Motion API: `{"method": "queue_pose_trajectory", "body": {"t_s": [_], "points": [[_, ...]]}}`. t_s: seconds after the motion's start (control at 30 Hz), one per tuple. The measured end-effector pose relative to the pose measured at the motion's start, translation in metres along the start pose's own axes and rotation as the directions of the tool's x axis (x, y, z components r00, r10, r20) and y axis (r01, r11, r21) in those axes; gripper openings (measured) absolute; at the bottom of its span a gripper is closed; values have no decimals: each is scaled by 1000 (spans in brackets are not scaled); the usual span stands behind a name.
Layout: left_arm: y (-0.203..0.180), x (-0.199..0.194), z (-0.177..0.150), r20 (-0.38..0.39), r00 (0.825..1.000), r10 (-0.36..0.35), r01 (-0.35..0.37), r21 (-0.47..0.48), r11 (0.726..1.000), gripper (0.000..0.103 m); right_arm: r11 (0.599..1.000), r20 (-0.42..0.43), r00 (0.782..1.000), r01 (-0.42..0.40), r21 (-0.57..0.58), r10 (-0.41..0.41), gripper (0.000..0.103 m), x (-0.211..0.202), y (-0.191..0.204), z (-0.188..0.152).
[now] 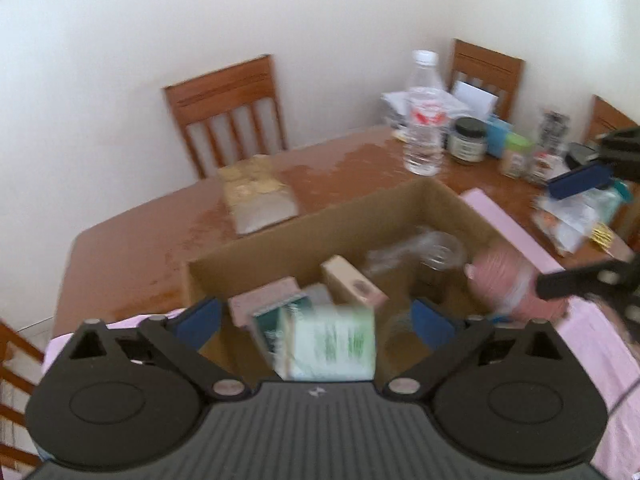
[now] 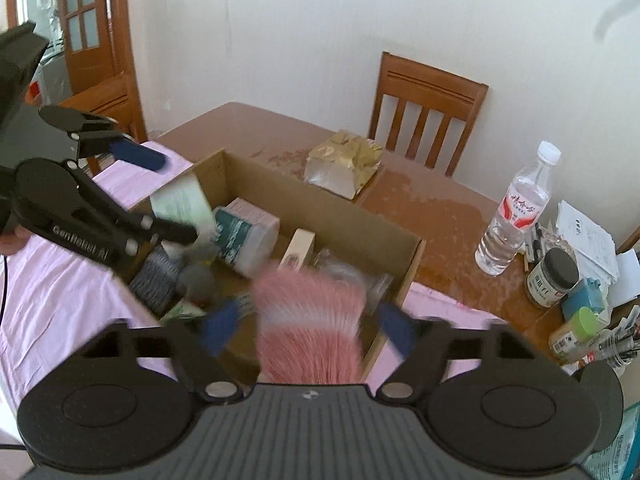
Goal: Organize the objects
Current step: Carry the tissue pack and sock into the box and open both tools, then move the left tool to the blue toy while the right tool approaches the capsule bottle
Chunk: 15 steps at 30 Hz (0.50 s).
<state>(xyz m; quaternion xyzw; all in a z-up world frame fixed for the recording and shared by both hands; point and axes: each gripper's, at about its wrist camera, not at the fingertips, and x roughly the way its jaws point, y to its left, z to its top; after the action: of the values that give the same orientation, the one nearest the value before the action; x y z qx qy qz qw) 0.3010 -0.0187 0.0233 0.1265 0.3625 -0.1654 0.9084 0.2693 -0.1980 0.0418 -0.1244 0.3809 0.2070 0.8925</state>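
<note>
so the open brown cardboard box [image 2: 320, 216] sits on a pale pink cloth [image 2: 60, 300] on the brown wooden desk [image 2: 440, 216]; inside it are a green-and-white carton [image 1: 332, 344], a small beige box [image 1: 352, 284] and a pink ribbed roll [image 2: 308, 320]; behind the box lies a gold foil packet [image 2: 344, 164], with a wooden slat-back chair [image 2: 428, 116] behind that; off to the right stands a clear plastic water bottle [image 2: 512, 216], a dark-lidded glass jar [image 2: 552, 276] just beside it

The left tongs [image 2: 160, 196] are showing black linkage arms, silver screws, blue pads and white lettering. The right tongs [image 2: 310, 330] are wearing matching blue pads over a ribbed grey body with round black discs.
</note>
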Motion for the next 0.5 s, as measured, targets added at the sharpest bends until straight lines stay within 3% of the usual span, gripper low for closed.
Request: {"method": "queue_pose_trajectory", "body": {"t_s": [0.07, 0.5], "points": [[2, 4, -2, -25, 999, -20, 20, -8, 1000, 102, 1000, 21, 1000, 3, 0, -3, 103, 0, -2, 1], [-6, -12, -20, -66, 998, -13, 11, -38, 999, 102, 999, -12, 1000, 12, 43, -11, 103, -1, -2, -15]]}}
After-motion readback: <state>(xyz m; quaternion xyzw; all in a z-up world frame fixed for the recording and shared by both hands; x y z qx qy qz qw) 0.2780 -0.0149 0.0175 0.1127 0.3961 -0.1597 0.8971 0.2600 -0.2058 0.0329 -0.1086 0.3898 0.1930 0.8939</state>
